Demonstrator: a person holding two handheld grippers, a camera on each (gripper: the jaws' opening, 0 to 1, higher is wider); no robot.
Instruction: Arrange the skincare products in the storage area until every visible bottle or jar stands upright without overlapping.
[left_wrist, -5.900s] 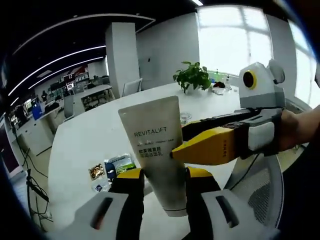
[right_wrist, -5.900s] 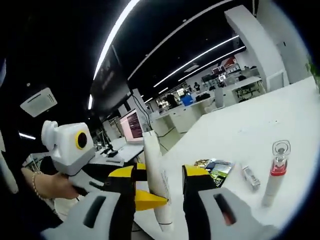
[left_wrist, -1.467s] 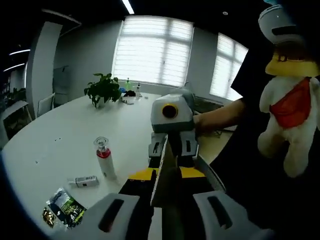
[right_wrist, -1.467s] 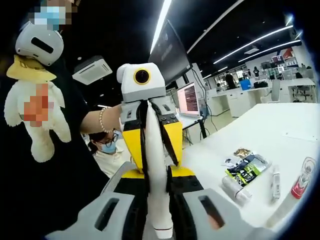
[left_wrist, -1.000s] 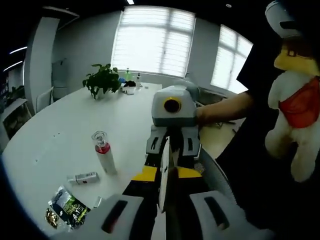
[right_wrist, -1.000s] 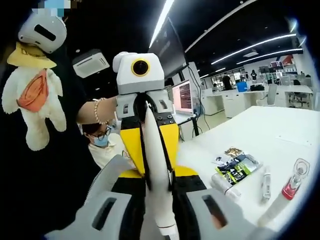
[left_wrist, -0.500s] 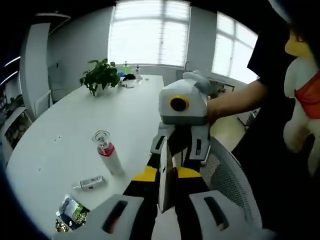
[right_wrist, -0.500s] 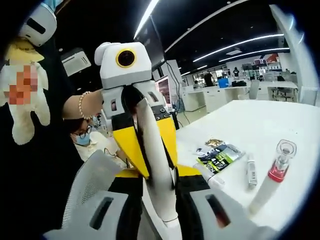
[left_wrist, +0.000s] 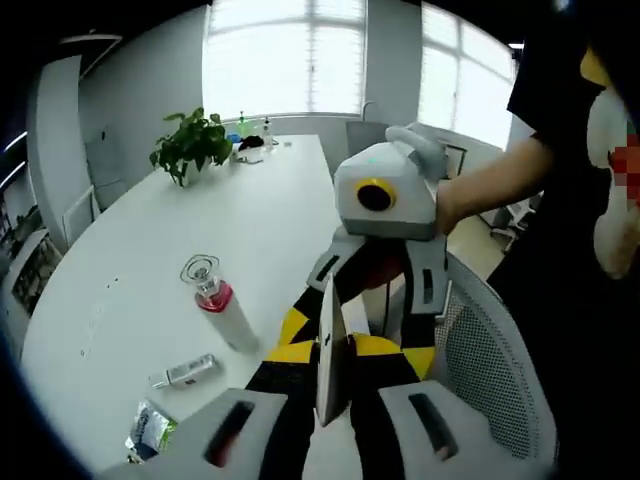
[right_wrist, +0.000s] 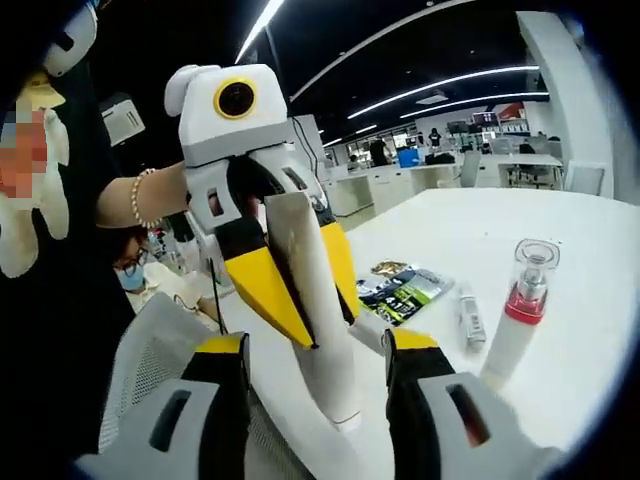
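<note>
A white cosmetic tube (right_wrist: 298, 235) is held in the air with its cap end down. My left gripper (right_wrist: 320, 305) faces the right gripper view, its yellow jaws shut on the tube's flat end. In the left gripper view the tube (left_wrist: 328, 365) shows edge-on between my left gripper's (left_wrist: 332, 348) own jaws. My right gripper (right_wrist: 315, 345) is open, its jaws standing well clear on either side of the tube. It also faces the left gripper view, where my right gripper (left_wrist: 358, 340) has its jaws spread. A red-banded bottle (left_wrist: 215, 305) (right_wrist: 520, 310) with a clear cap stands on the table.
On the white table (left_wrist: 260, 210) (right_wrist: 590, 340) lie a small white tube (left_wrist: 185, 372) (right_wrist: 468, 315) and a sachet packet (left_wrist: 150, 430) (right_wrist: 400, 290). A mesh chair (left_wrist: 490, 370) (right_wrist: 150, 350) stands below the grippers. A potted plant (left_wrist: 190, 145) is at the table's far end.
My right gripper's jaws have opened and let go of the tube, which stays in the left gripper. Both views have tilted further down toward the table.
</note>
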